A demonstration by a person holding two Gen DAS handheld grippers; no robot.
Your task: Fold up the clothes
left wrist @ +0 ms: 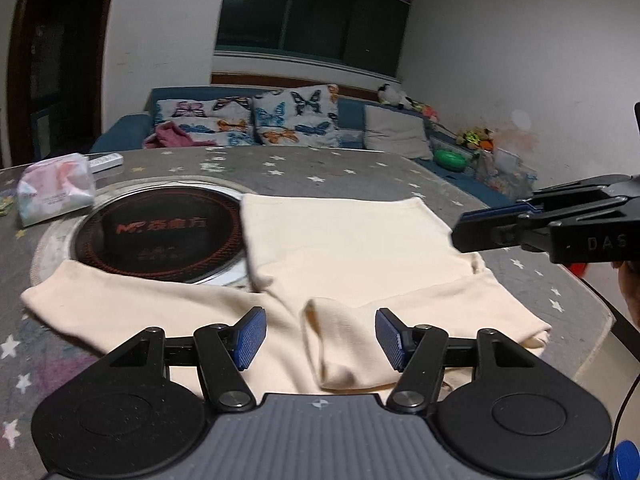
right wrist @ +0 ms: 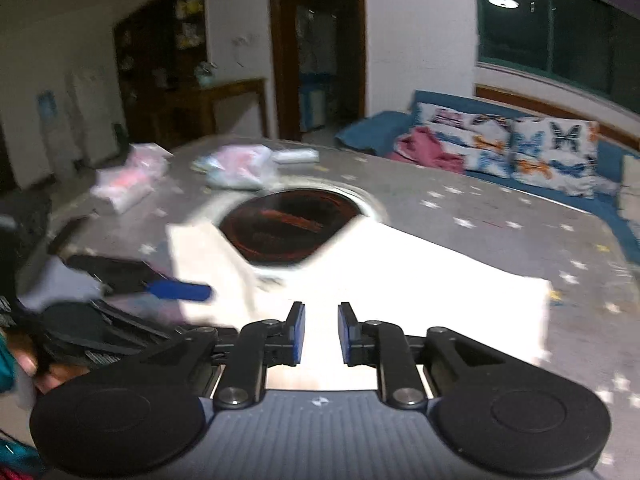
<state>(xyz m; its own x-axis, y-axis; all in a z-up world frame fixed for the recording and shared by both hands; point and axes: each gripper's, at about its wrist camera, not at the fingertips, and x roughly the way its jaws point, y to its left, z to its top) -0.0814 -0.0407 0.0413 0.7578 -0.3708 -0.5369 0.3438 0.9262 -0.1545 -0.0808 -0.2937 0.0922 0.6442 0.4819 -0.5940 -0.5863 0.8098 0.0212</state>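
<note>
A cream garment [left wrist: 352,248] lies partly folded on the grey star-print tablecloth [left wrist: 340,168], with one sleeve spread to the left [left wrist: 120,304]. My left gripper [left wrist: 320,336] is open just above its near edge, holding nothing. My right gripper [left wrist: 464,236] shows in the left wrist view from the side at the garment's right edge. In the right wrist view the garment [right wrist: 420,272] looks overexposed white, and my right gripper [right wrist: 321,334] is open with a narrow gap, above the cloth. The left gripper [right wrist: 180,290] shows blurred at the left.
A round black induction cooktop [left wrist: 160,236] is set in the table, partly under the garment. A tissue pack [left wrist: 56,190] and a remote [left wrist: 106,161] lie at the far left. A blue sofa with butterfly cushions [left wrist: 280,120] stands behind the table.
</note>
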